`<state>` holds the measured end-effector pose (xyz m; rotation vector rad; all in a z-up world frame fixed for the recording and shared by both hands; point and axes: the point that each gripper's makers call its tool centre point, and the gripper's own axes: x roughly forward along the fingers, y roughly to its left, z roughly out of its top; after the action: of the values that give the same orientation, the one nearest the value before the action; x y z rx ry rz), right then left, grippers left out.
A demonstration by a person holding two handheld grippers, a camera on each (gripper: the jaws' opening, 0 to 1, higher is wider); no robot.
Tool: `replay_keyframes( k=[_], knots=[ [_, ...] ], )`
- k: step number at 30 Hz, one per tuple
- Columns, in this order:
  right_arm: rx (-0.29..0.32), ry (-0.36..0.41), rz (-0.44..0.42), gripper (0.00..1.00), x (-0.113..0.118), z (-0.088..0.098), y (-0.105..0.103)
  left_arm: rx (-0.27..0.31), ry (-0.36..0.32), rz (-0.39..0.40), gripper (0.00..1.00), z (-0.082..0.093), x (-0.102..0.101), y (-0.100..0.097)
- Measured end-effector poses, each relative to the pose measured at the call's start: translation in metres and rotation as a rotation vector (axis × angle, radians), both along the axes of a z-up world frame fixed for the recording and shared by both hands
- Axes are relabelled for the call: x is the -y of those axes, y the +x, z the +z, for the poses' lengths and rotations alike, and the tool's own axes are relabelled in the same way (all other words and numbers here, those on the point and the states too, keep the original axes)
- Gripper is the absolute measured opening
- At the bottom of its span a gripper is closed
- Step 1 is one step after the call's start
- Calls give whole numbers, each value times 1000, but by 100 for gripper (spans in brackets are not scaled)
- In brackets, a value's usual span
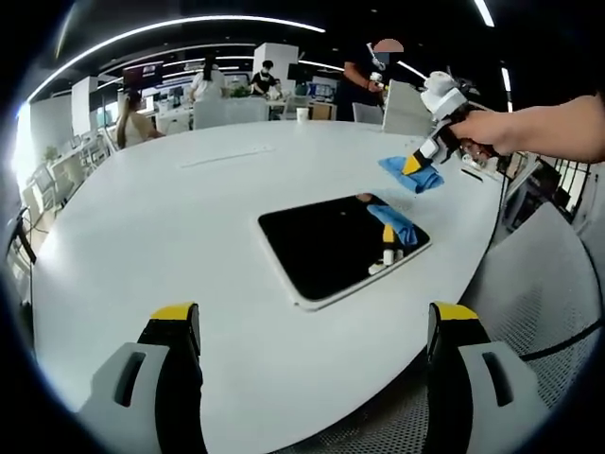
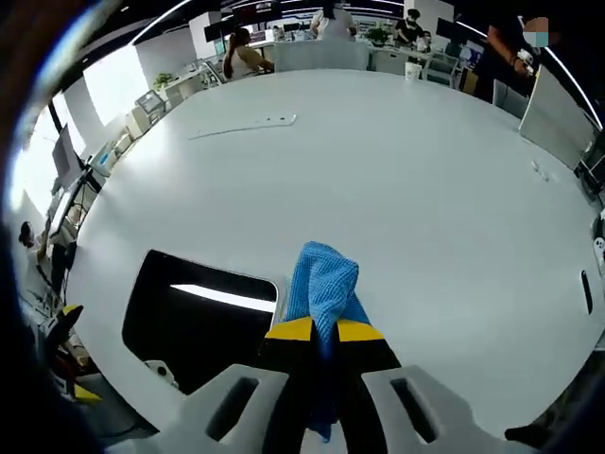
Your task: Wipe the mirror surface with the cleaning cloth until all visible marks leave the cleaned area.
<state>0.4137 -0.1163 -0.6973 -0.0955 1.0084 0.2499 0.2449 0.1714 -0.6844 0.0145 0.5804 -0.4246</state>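
Jaws of the right gripper (image 2: 326, 331) clamp the blue cleaning cloth (image 2: 321, 279) above the worktop (image 2: 397, 170) beside the mirror (image 1: 336, 244), left gripper (image 1: 312, 326) jaws apart; advise lowering cloth flat, then overlapping strokes across the glass

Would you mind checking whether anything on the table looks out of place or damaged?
Nothing stands out. The mirror lies flat and unbroken on the white table, and the right gripper holds the blue cloth beside it.
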Motion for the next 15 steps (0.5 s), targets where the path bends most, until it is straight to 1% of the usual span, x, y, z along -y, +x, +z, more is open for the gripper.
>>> replay_keyframes(
  k=[2,5,7,8,9,10,12,13,15],
  knots=[
    [-28,-4,-4,1,4,-10,-5,1,0,6,99,0,-1,0],
    [-58,-13,17,1,7,-24,-13,3,0,10,99,1,-2,1],
    [-68,-17,-1,2,10,-33,-16,7,4,8,99,1,-2,1],
    [-81,-5,-17,2,10,-37,-21,10,6,9,99,2,-2,2],
    [-87,-8,-16,2,10,-40,-23,11,6,10,99,2,-3,2],
    [-98,-16,-15,2,12,-47,-24,12,8,12,99,2,-3,2],
    [-119,-17,-19,2,12,-56,-27,14,10,16,99,2,-4,2],
    [-103,-13,-18,2,13,-54,-26,12,9,15,99,2,-4,2],
    [-116,-5,-8,2,12,-52,-27,10,11,15,99,2,-4,2]
  ],
)
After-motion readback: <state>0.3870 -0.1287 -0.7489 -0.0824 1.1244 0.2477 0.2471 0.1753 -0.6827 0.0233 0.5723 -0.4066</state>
